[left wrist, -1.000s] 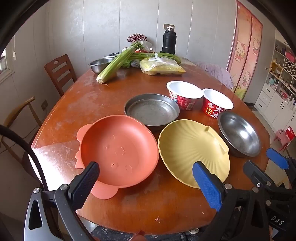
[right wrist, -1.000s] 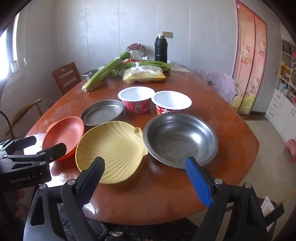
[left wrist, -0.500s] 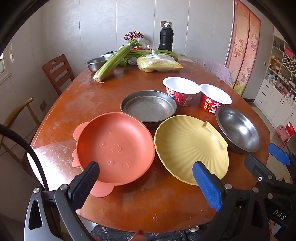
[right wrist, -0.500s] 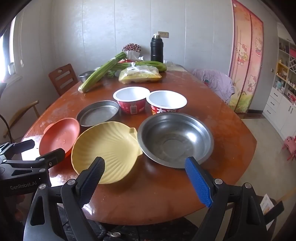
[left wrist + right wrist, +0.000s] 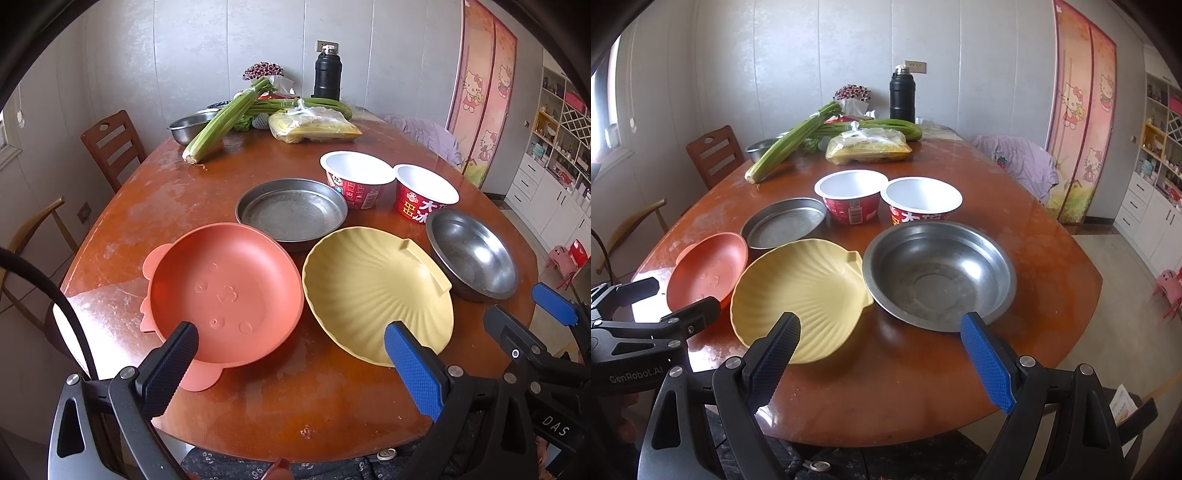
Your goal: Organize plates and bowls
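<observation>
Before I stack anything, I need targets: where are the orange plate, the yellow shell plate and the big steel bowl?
orange plate (image 5: 225,291), left wrist view, inner floor.
yellow shell plate (image 5: 373,291), left wrist view, ribbed centre.
big steel bowl (image 5: 938,273), right wrist view, inner bottom.

At the far end of the worn brown tabletop (image 5: 155,206) lies a long bunch of celery (image 5: 225,118), its cut end toward the near side and its stalks resting against a steel basin (image 5: 186,127). Beside it sits a clear bag of yellow food (image 5: 314,127), with more green stalks (image 5: 886,129) behind. A black flask (image 5: 327,75) stands upright near the wall. A wooden chair (image 5: 110,146) stands on the left; lilac cloth (image 5: 1021,162) drapes a seat on the right, before cartoon-cat door panels (image 5: 1082,110).
</observation>
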A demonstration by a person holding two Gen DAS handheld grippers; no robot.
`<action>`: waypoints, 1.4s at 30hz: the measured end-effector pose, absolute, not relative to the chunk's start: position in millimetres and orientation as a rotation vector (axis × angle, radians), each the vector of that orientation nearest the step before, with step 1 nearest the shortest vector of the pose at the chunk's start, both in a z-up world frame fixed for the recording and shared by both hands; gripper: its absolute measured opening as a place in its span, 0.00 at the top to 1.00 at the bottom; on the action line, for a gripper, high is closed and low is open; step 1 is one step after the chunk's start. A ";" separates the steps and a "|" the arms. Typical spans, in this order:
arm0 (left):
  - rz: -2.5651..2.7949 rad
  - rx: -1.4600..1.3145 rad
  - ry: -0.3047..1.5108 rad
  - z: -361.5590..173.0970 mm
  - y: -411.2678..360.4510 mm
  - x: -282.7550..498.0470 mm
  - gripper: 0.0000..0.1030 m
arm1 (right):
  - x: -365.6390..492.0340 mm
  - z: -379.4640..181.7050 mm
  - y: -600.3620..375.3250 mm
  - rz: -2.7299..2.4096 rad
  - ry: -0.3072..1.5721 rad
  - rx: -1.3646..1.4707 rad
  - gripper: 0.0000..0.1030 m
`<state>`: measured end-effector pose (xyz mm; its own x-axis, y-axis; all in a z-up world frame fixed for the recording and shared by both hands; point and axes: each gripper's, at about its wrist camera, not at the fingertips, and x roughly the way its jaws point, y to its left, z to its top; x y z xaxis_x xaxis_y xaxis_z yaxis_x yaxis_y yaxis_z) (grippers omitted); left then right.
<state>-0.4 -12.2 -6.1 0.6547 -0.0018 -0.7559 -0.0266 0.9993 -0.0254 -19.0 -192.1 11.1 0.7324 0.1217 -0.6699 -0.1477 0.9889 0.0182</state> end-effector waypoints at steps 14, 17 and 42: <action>0.008 -0.026 0.856 -6.2 -13.2 -1.6 0.01 | -19.5 11.1 -192.0 0.130 0.733 -0.042 0.13; 0.004 -0.018 0.856 -5.9 -14.8 -2.1 0.01 | -19.2 10.0 -193.2 0.125 0.736 -0.040 0.13; 0.014 -0.020 0.855 -5.1 -13.4 -2.4 0.01 | -17.2 8.4 -189.7 0.137 0.753 -0.054 0.13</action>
